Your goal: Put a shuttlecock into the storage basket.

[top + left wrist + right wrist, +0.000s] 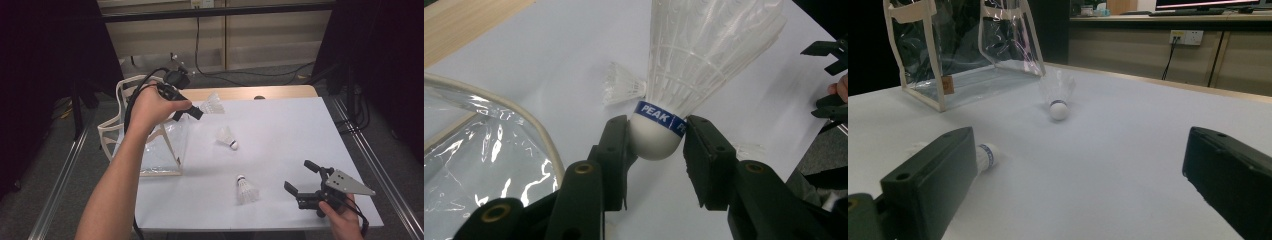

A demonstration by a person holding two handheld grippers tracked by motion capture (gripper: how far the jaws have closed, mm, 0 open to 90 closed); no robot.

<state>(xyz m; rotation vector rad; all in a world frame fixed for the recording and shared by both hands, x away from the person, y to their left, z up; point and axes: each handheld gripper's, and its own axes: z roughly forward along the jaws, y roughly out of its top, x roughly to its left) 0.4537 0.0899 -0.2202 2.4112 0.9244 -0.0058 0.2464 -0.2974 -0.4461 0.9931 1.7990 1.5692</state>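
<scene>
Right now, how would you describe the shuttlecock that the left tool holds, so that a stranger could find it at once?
Start at the clear plastic bag standing at the left edge of the white table. Just above and beyond it, the left tool grips one shuttlecock by its round white base. Unlike the two other shuttlecocks lying loose on the table, this one is clamped between black jaws.
</scene>
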